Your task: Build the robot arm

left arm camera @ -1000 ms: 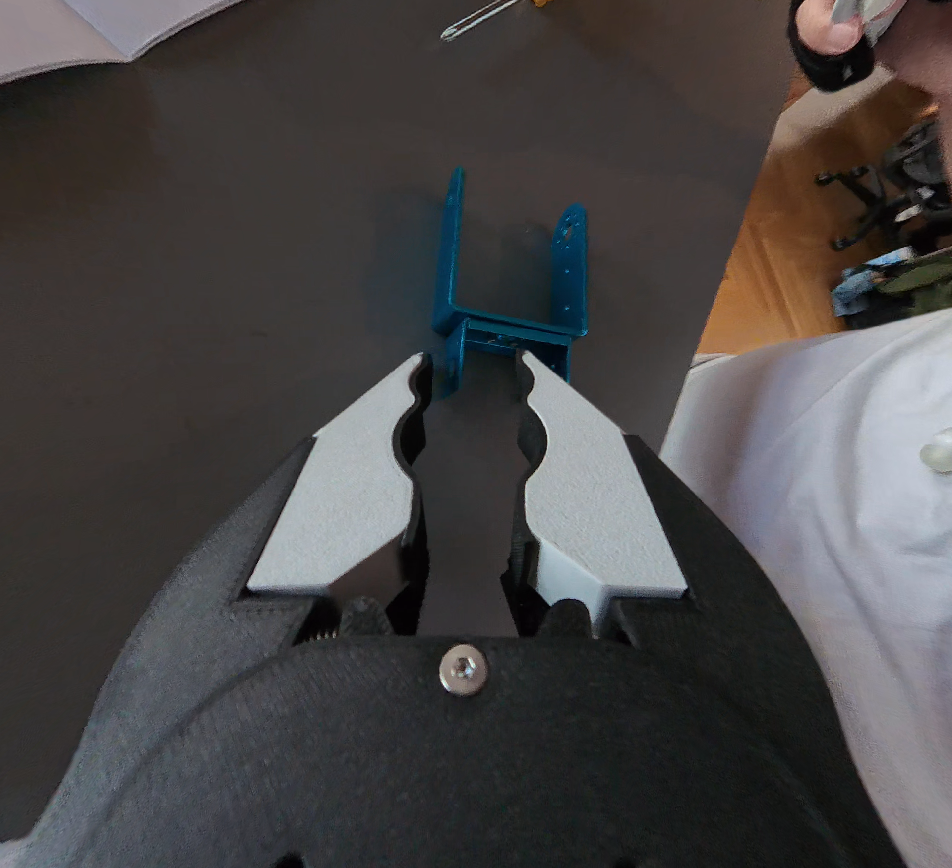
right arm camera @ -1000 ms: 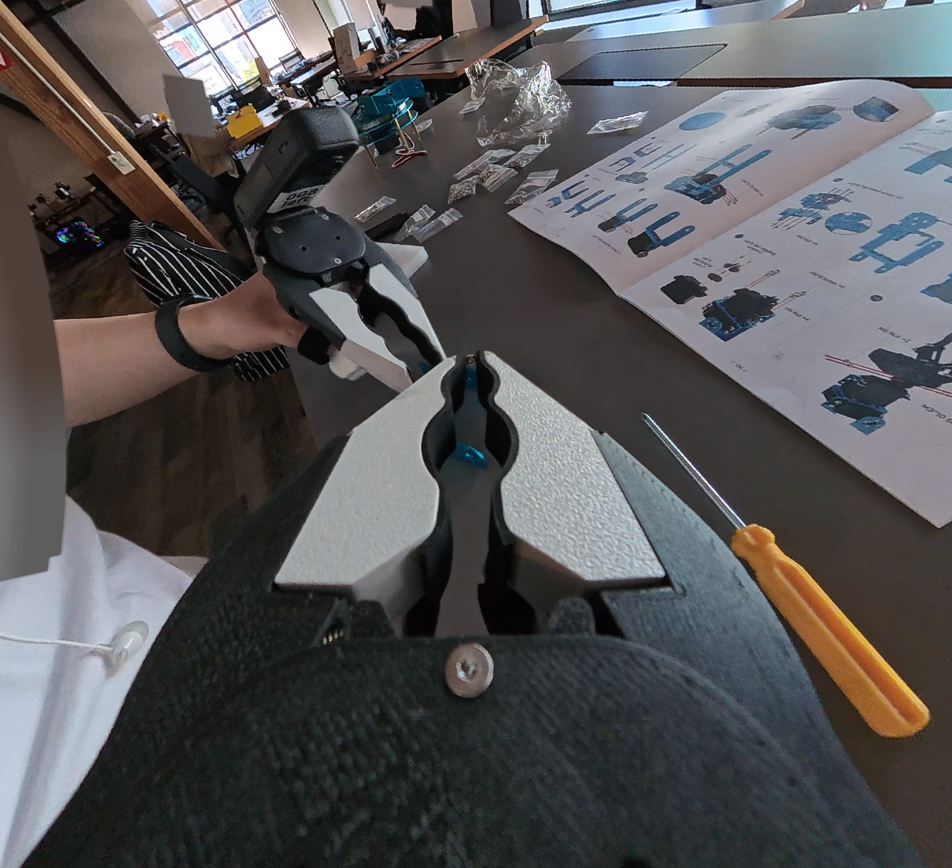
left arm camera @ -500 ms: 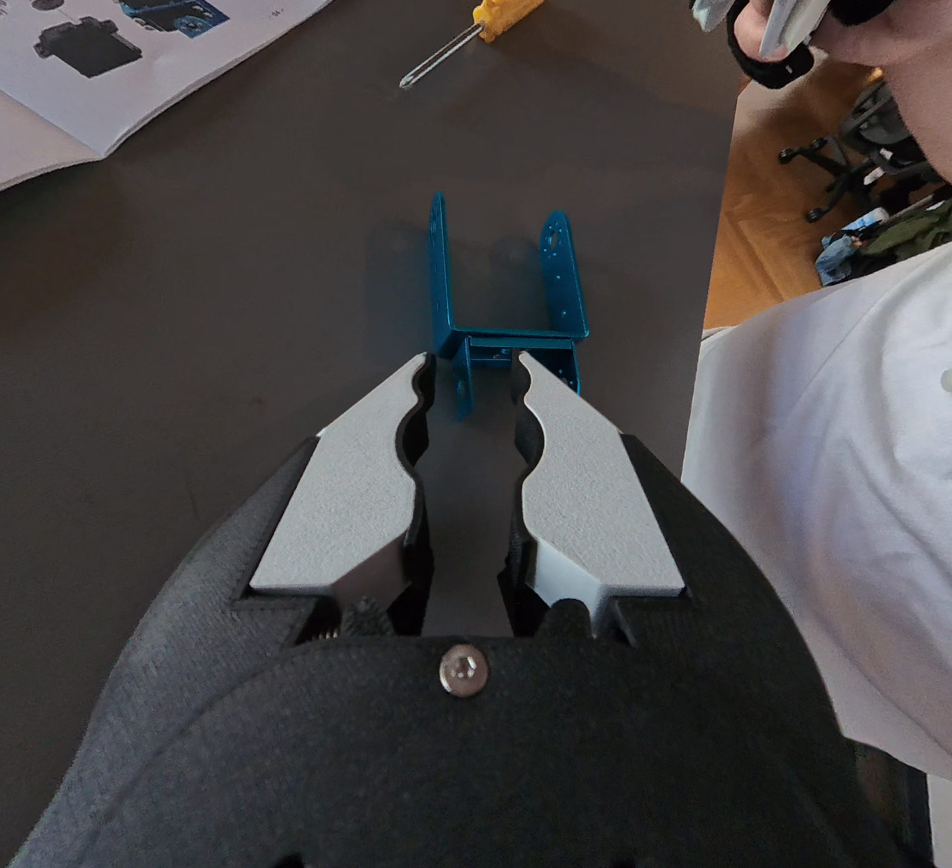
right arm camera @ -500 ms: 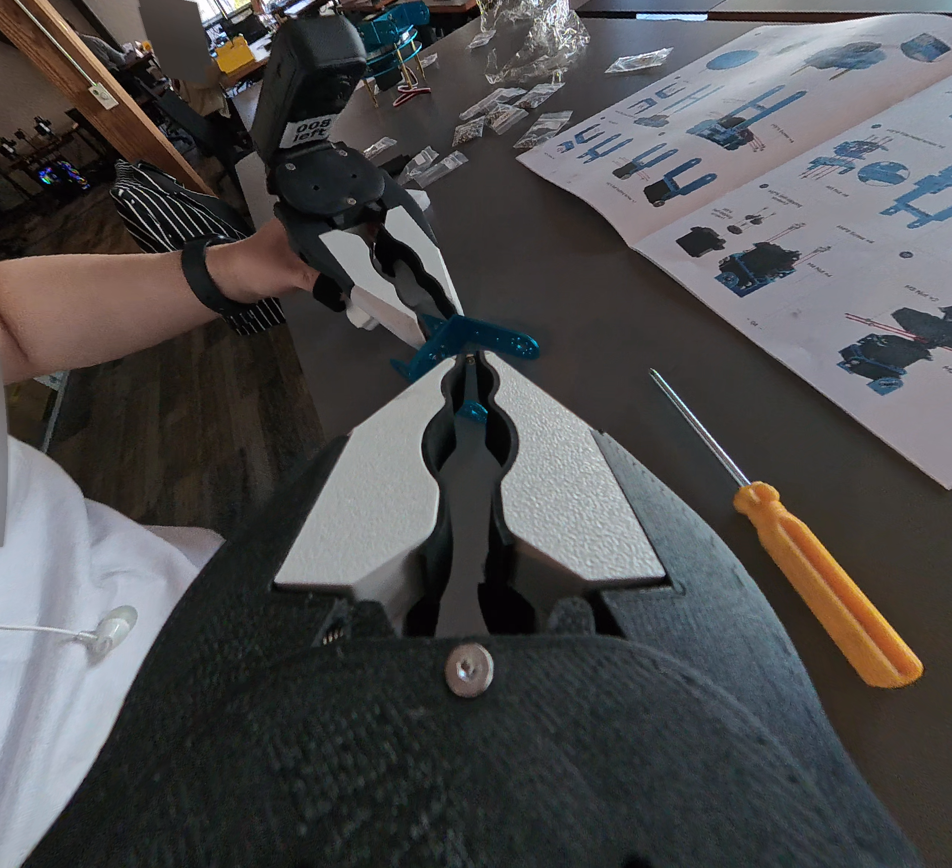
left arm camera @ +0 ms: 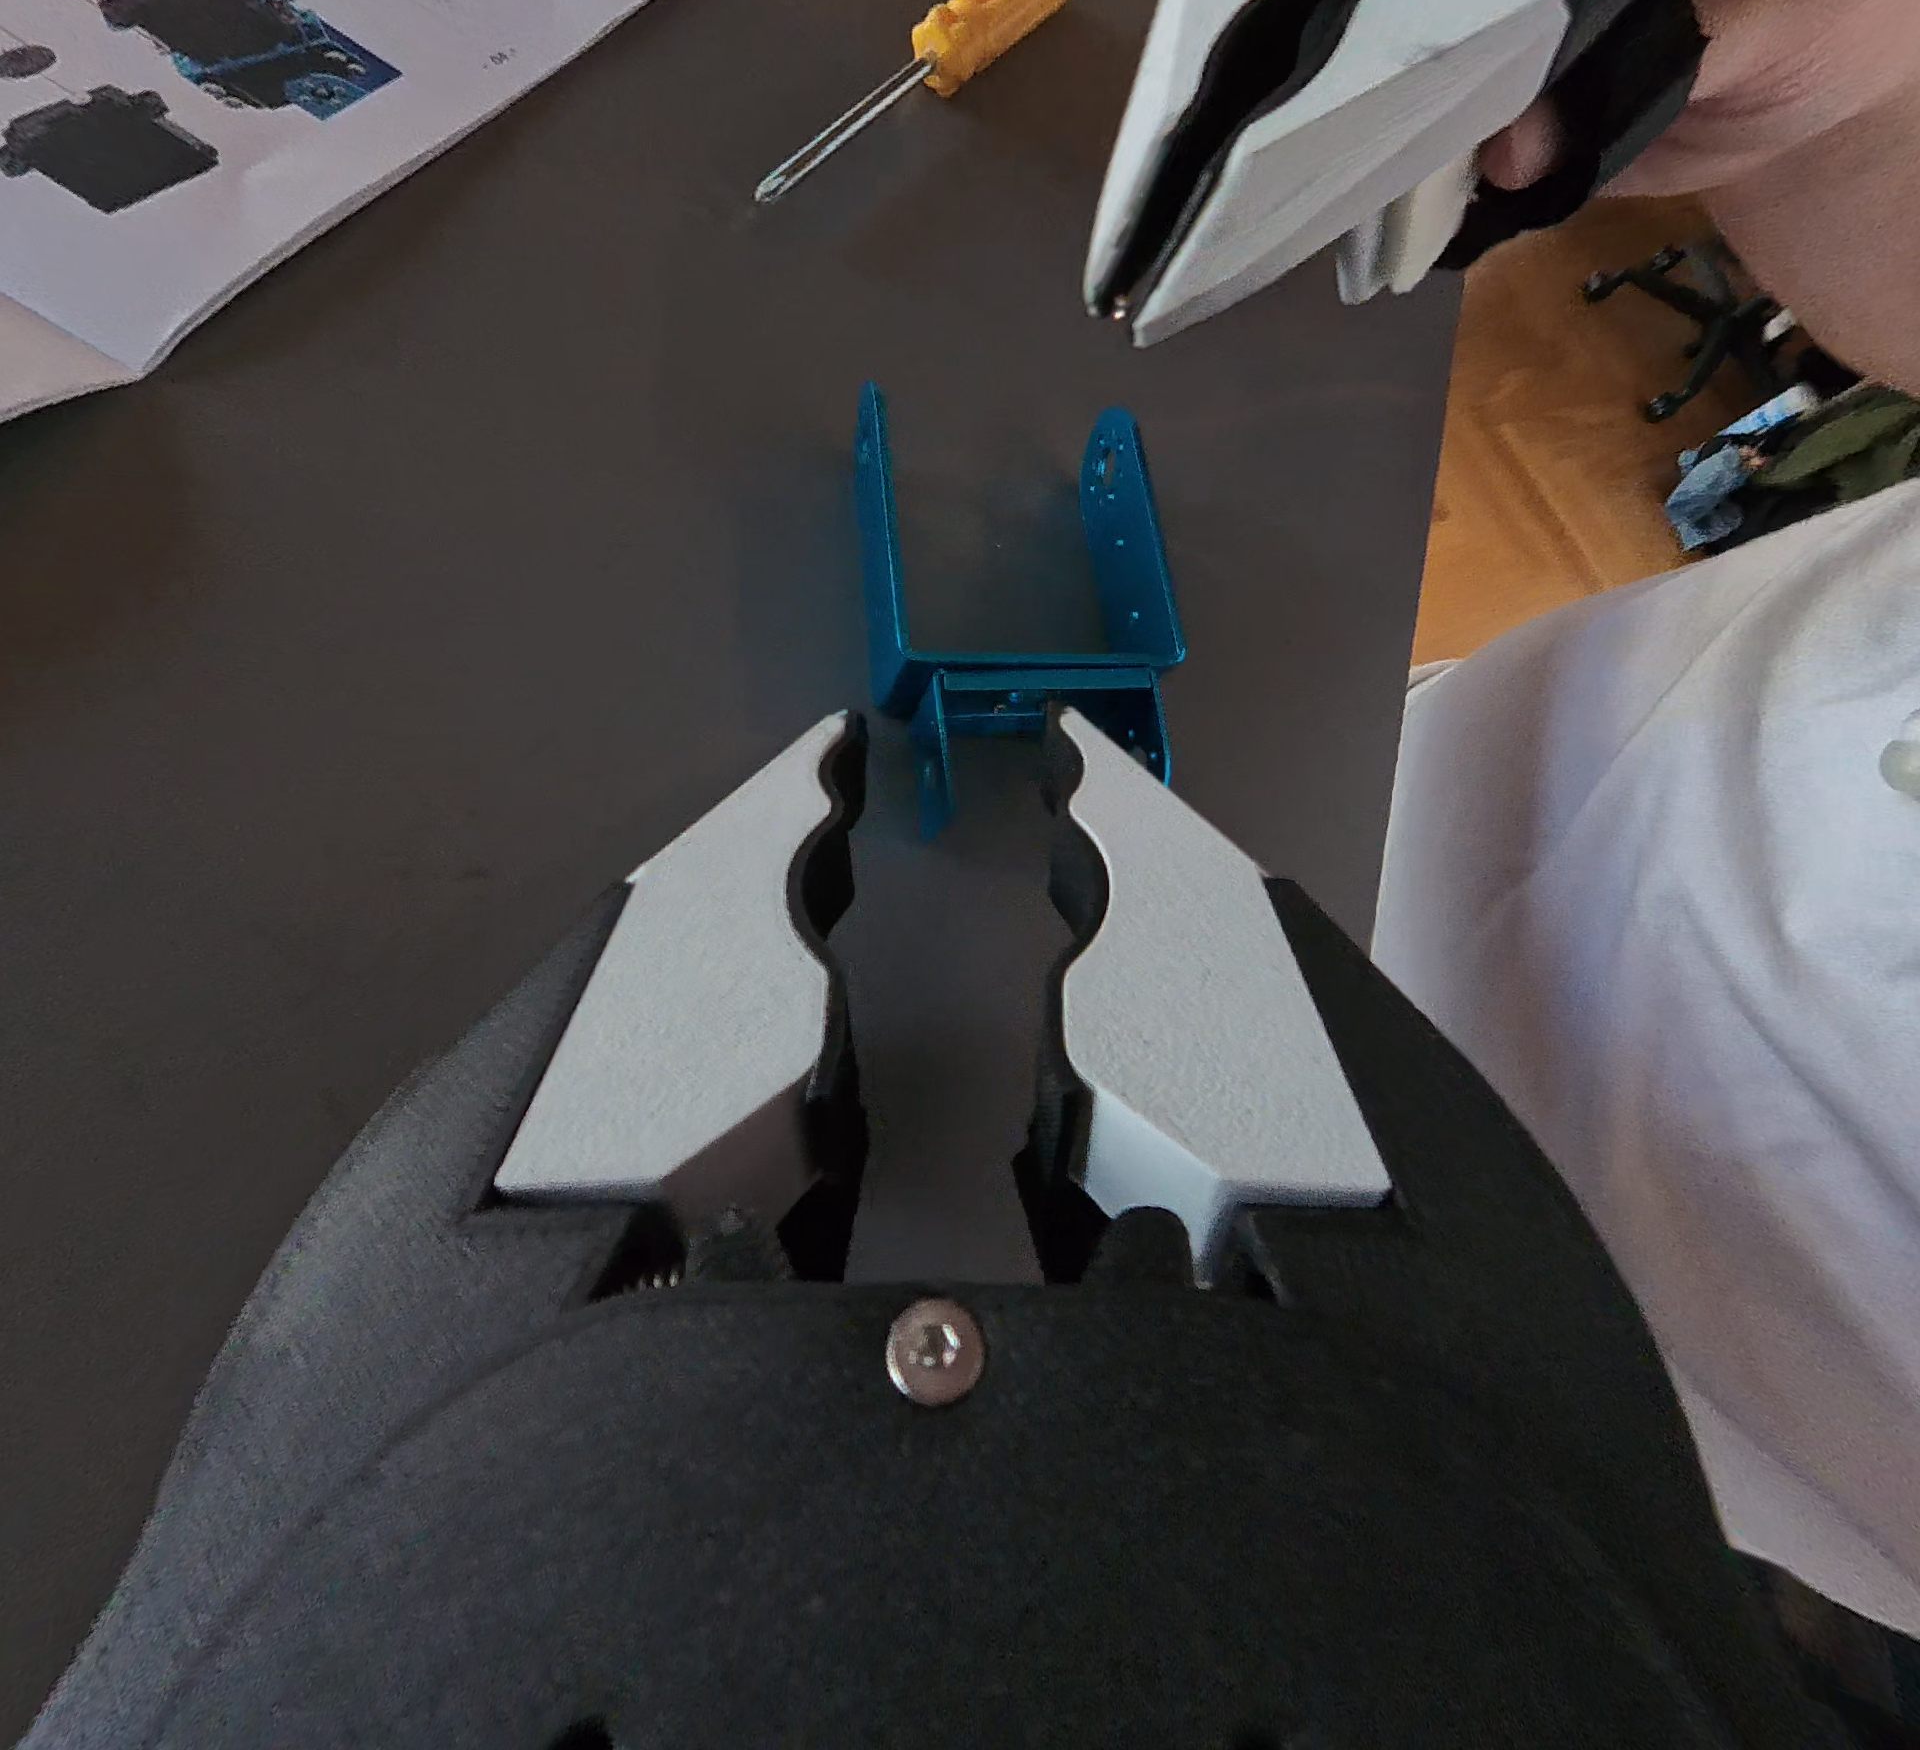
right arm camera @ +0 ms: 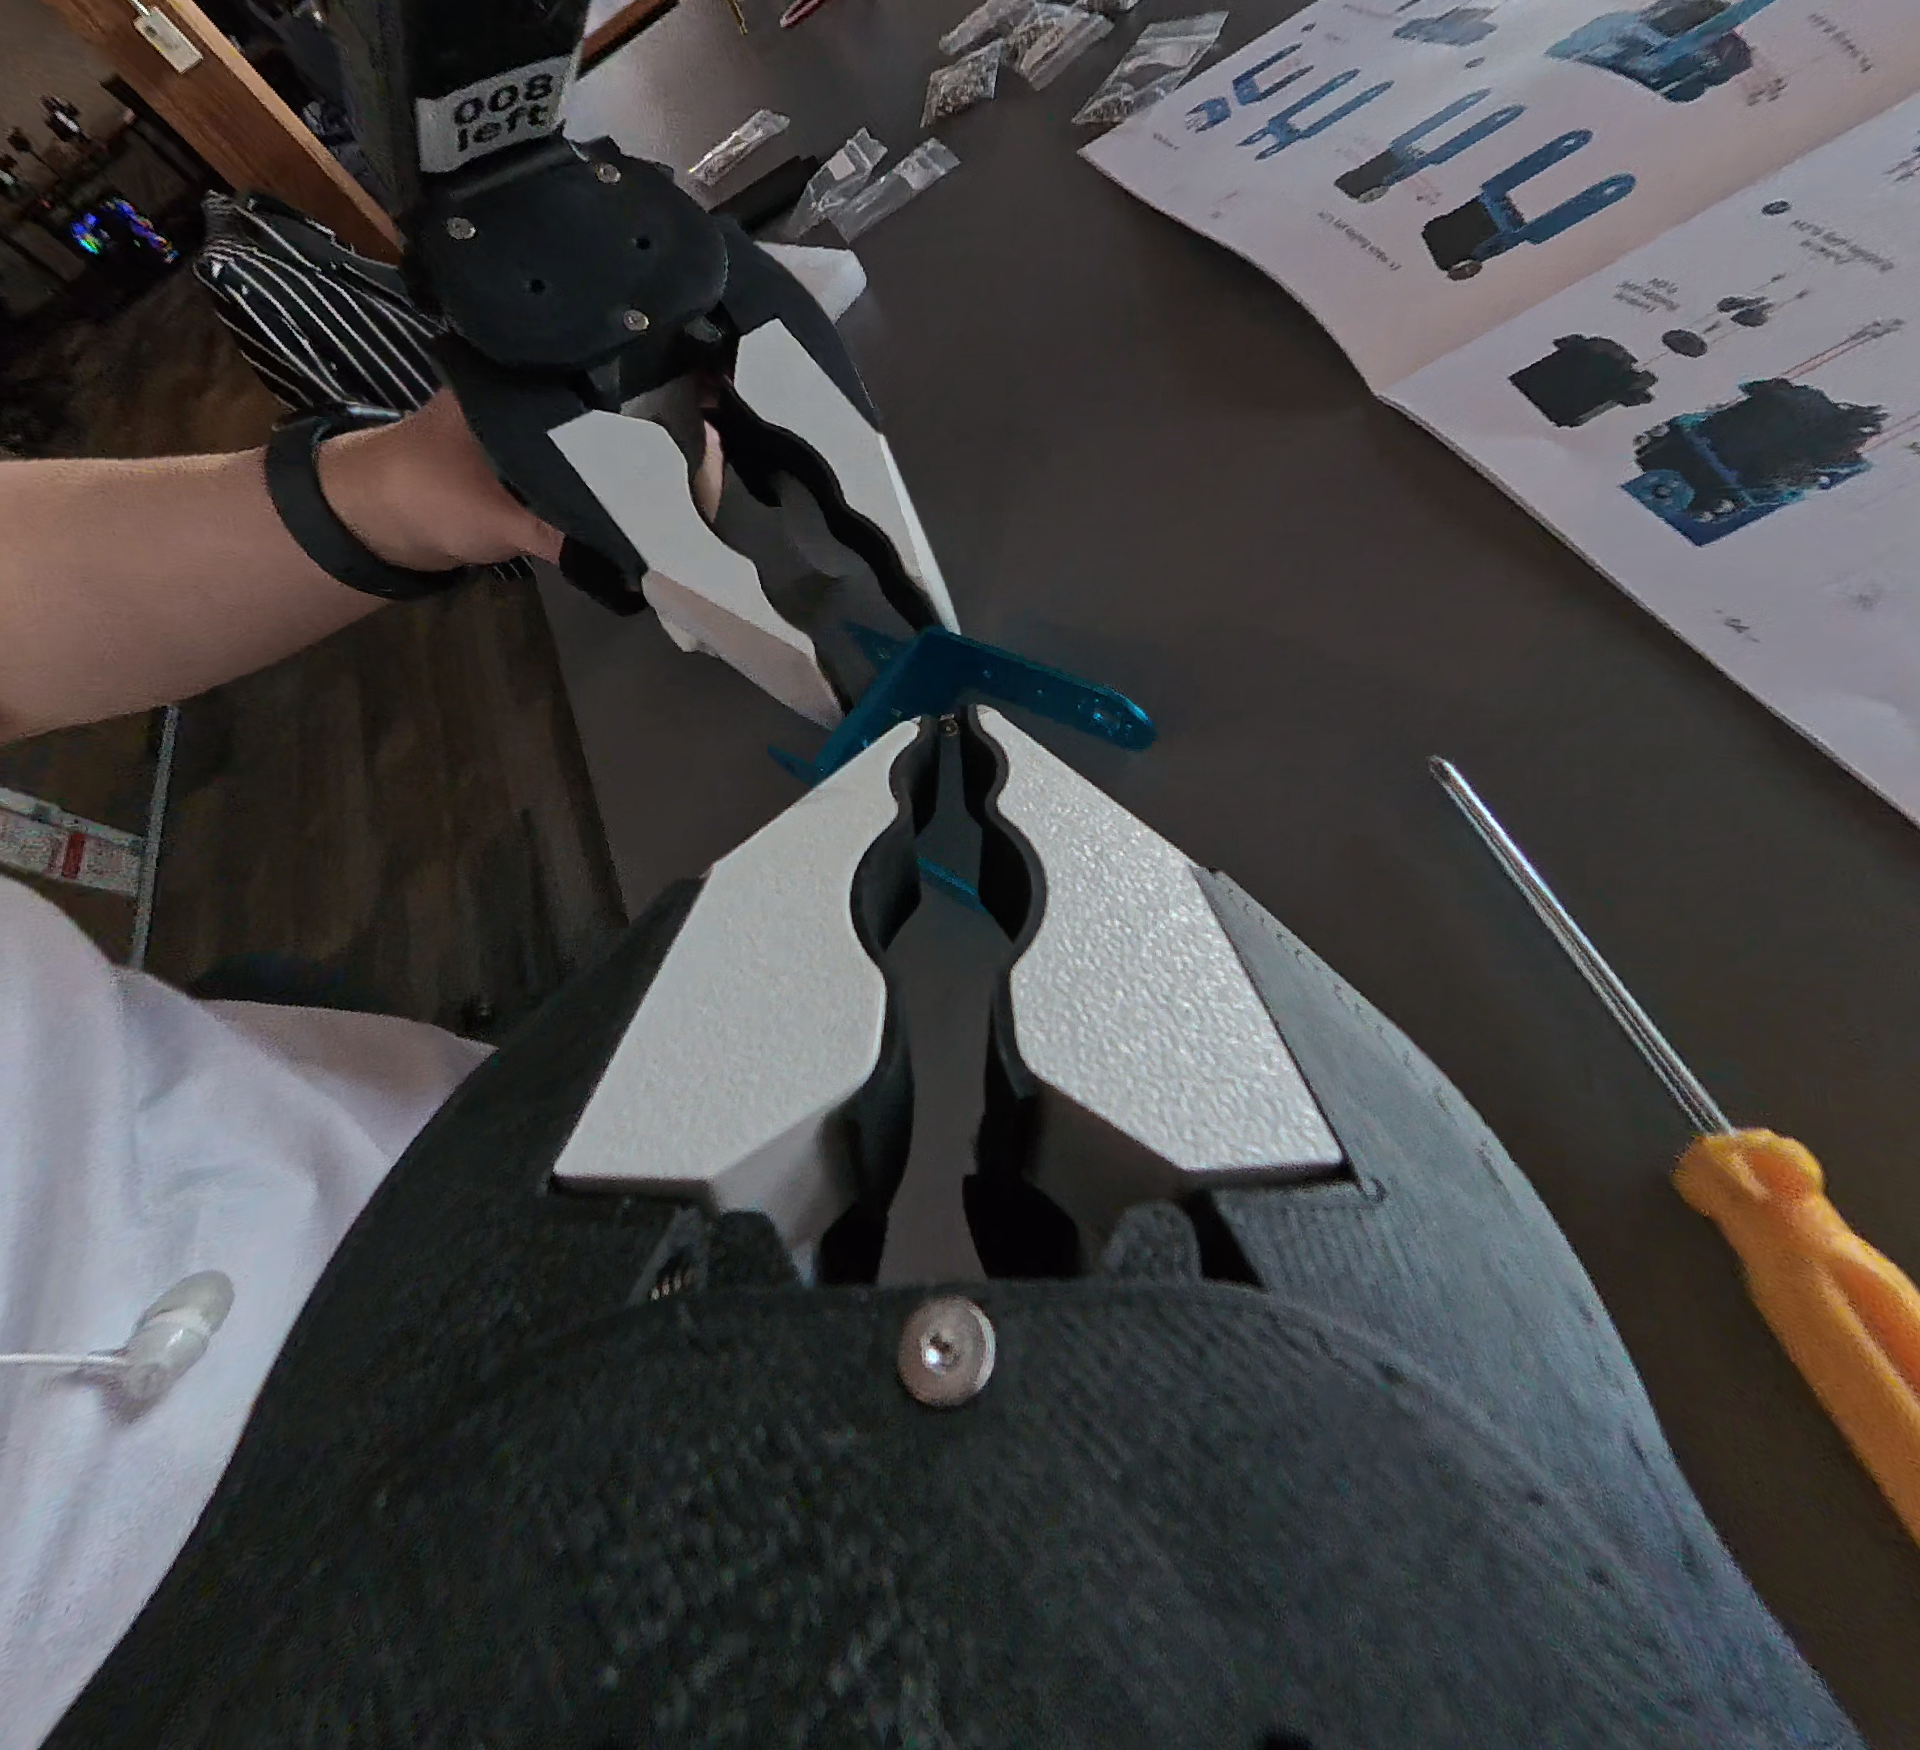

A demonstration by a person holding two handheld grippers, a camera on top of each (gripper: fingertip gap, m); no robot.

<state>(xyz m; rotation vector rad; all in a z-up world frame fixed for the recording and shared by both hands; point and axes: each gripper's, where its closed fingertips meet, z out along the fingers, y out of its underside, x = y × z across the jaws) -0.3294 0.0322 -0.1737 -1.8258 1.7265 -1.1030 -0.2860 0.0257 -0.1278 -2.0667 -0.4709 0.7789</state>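
Note:
A blue metal bracket assembly [left arm camera: 1127, 547] lies on the dark table [left arm camera: 416, 661]: a large U-piece with a smaller U-piece fixed to its base. My left gripper [left arm camera: 954, 729] is open, its tips at the smaller piece's legs. It also shows in the right wrist view [right arm camera: 891, 672], astride the bracket's [right arm camera: 1018, 677] base end. My right gripper [right arm camera: 948, 726] is shut on a tiny screw, its tips just above the bracket. In the left wrist view the right gripper [left arm camera: 1117, 310] hovers beyond the bracket, to its right.
A yellow-handled screwdriver [left arm camera: 977, 27] [right arm camera: 1787, 1264] lies beyond the bracket. An open instruction booklet [left arm camera: 312, 38] [right arm camera: 1558, 246] lies farther off. Several small clear bags of parts [right arm camera: 1039, 27] lie at the far end. The table edge [left arm camera: 1429, 505] runs close on the right, by a person's white shirt [left arm camera: 1662, 869]. The tips of one gripper are about 7 cm away from the tips of the other.
My right gripper has come down and closer to the bracket, tips now just over it. My left gripper has stayed open at the bracket's base.

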